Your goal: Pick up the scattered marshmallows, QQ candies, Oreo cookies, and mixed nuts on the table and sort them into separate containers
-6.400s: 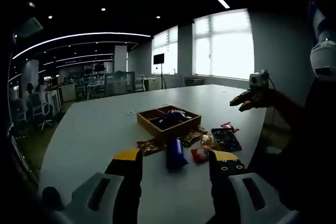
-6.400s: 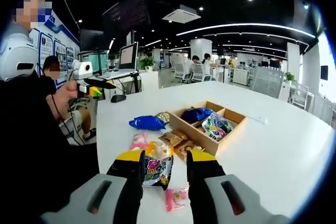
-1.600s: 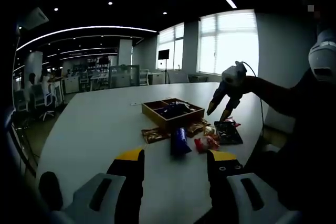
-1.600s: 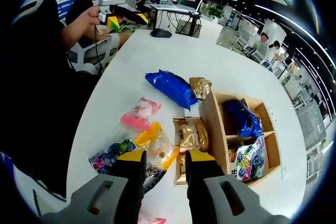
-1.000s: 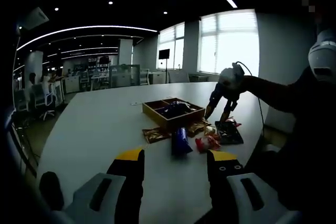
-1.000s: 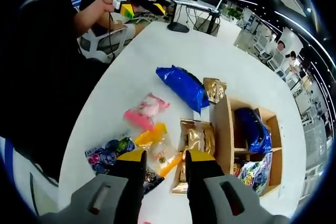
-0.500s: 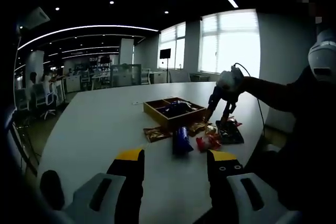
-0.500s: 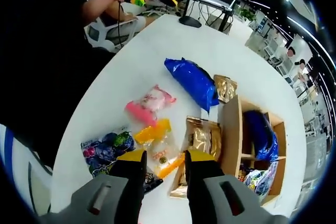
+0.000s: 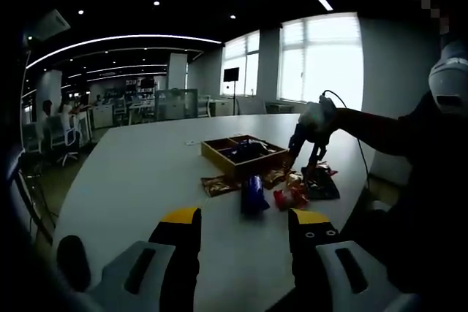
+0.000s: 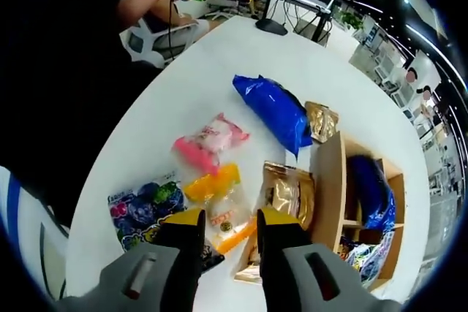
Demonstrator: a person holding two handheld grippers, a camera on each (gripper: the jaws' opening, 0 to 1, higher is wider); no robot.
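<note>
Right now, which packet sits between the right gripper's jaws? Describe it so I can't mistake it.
Start at the wooden tray. Beside its outer wall lies a gold packet, then the clear packet ahead of the right gripper. Its neighbours lack its orange ends and see-through middle.

- The left gripper view is dim overall, with a blown-out window [image 9: 318, 60] behind the desk [image 9: 139, 173].
- Ceiling light strips [image 9: 117, 39] are bent into arcs by fisheye distortion.
- The right gripper view is brightly and evenly lit; the wrappers near the wooden tray [image 10: 327, 180] are rendered sharp and glossy.
</note>
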